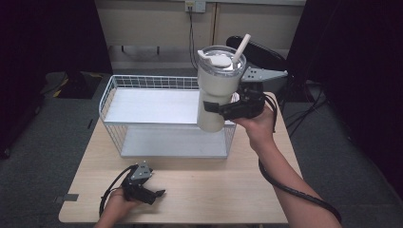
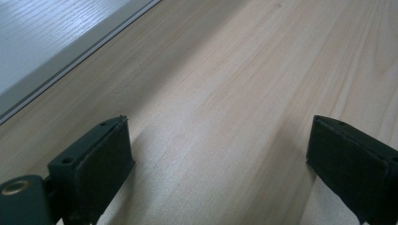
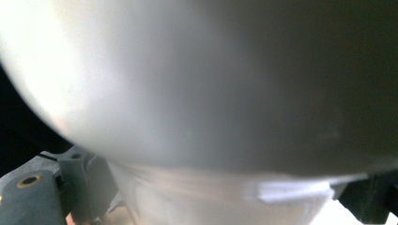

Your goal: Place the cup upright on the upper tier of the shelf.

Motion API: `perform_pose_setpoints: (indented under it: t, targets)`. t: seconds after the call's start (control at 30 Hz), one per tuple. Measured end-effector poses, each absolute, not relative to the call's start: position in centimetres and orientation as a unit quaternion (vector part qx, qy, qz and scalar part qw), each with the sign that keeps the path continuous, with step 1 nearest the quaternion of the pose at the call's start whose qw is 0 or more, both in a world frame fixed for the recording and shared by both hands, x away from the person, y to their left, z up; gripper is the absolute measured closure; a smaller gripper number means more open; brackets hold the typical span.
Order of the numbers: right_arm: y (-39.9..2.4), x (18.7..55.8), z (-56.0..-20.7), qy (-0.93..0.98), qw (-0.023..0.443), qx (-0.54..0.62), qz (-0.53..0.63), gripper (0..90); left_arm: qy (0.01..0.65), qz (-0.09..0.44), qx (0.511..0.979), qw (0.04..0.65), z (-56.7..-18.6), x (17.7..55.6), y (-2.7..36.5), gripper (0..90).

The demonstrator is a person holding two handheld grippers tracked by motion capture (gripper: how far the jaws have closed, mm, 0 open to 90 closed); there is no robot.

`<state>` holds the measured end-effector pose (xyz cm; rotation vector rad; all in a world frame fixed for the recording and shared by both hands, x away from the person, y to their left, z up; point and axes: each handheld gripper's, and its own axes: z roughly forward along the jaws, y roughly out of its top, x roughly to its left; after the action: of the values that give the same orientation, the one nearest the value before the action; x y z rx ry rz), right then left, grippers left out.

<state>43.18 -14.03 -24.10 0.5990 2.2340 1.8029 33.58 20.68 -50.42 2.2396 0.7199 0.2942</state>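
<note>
A: Starting big: where does the wooden table [image 1: 199, 190] sit?
B: It lies across the lower half, and the white wire basket [image 1: 142, 102] stands on it at ten o'clock of centre.
A: The white tumbler [image 1: 216, 88]?
B: Held aloft at one o'clock, over the basket's right end, clenched in the right gripper [image 1: 219, 109].
A: The left gripper [image 1: 159, 194]?
B: Seven o'clock, low over the table, jaws spread, holding nothing.
</note>
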Motion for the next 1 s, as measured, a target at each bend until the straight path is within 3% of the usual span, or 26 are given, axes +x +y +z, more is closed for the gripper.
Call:
perform_pose_setpoints:
  t: [1.0]
  targets:
    - [-11.2,46.3,-24.1,0.753,0.124,0.227,0.605,9.6,0.282,0.114,0.875,0.377,-50.4,33.6,20.7,6.4]
